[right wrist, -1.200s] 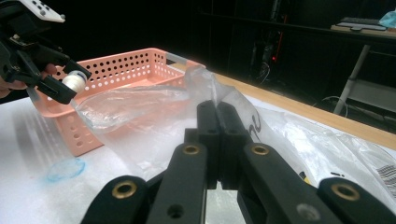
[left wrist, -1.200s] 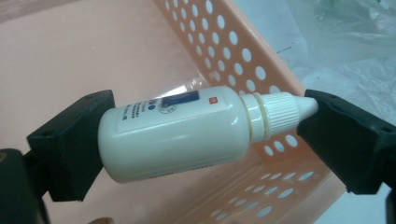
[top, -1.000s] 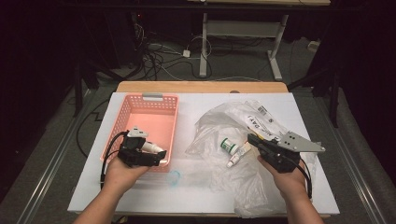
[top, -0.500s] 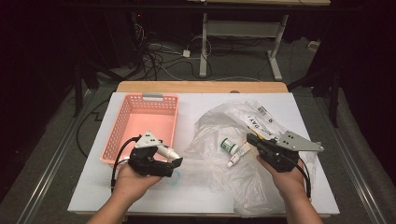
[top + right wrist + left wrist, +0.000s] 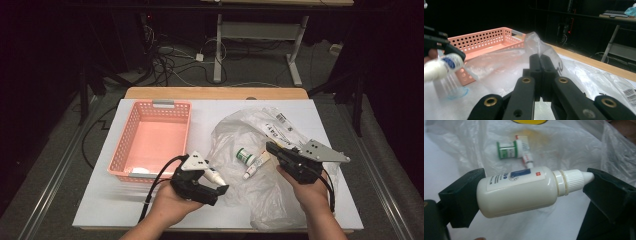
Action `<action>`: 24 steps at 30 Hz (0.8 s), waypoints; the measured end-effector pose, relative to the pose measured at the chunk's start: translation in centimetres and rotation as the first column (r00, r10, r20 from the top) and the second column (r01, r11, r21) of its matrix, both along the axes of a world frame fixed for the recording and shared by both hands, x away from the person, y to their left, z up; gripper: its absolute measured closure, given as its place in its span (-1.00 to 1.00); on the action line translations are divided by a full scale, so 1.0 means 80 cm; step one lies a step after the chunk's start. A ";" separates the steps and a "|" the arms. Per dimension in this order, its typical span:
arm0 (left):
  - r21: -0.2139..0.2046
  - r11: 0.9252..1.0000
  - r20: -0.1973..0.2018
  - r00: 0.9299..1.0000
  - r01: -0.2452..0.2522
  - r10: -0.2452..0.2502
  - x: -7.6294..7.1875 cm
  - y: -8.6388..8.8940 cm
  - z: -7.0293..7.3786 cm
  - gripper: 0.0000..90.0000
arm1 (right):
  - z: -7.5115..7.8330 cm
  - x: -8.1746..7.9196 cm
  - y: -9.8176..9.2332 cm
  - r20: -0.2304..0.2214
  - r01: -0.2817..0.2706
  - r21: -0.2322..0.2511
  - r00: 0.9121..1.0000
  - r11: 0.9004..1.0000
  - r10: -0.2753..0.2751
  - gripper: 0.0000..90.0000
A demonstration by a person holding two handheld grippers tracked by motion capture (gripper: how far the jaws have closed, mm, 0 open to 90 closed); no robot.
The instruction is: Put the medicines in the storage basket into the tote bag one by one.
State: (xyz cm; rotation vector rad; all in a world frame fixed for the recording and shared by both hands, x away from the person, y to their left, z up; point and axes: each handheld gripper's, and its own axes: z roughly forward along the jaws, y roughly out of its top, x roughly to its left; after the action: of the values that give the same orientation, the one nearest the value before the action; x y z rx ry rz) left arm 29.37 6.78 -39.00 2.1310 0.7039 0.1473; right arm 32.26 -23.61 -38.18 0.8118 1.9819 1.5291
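Left tool (image 5: 212,186) is clamped end to end on a white dropper bottle (image 5: 524,188), one jaw against the bottle's base and the other on the tip of its ribbed cap. In the high view this bottle (image 5: 212,176) hangs above the white bench (image 5: 100,200), between the near right corner of the pink basket (image 5: 150,142) and the clear plastic bag (image 5: 240,145), its cap pointing toward the bag. Right tool (image 5: 540,75) has its jaws pressed together on a fold of the bag's film, holding the plastic up at the bag's near right side (image 5: 292,157).

Going by size, the bench carries everything; the basket sits on its left half, the bag is spread over its right half. The work looks like moving small items between bag and basket, and I judge it to be around its middle. One small white item (image 5: 140,170) lies at the basket's near edge; I cannot tell what it is. The bottle in the left tool counts as lifted but not yet set down anywhere. Inside or on the bag, a white vial with a green cap (image 5: 246,156) and a slim tube with a red band (image 5: 252,169) lie just beside each other, untouched. Those two, plus placing the bottle, appear to be what remains.
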 end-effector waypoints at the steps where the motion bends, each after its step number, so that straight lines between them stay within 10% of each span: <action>1: 0.008 1.000 -0.002 1.000 0.018 -0.018 -0.002 -0.007 -0.001 -0.87 | 0.000 0.000 0.000 -0.001 0.000 0.001 1.000 1.000 0.000 1.00; 12: -0.001 0.997 -0.017 0.997 0.079 -0.079 -0.019 -0.039 -0.013 -0.87 | -0.001 0.001 -0.003 -0.004 0.001 0.006 1.000 1.000 -0.001 1.00; 24: 0.015 0.999 -0.004 0.999 0.034 -0.034 0.033 -0.080 -0.049 -0.87 | 0.001 -0.002 0.002 0.001 -0.010 0.003 1.000 1.000 0.010 1.00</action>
State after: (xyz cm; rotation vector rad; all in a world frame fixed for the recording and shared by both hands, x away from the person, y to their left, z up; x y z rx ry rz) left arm 32.04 0.39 -42.90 2.1570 0.6701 0.1298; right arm 32.11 -23.47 -38.07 0.8038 1.9861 1.5383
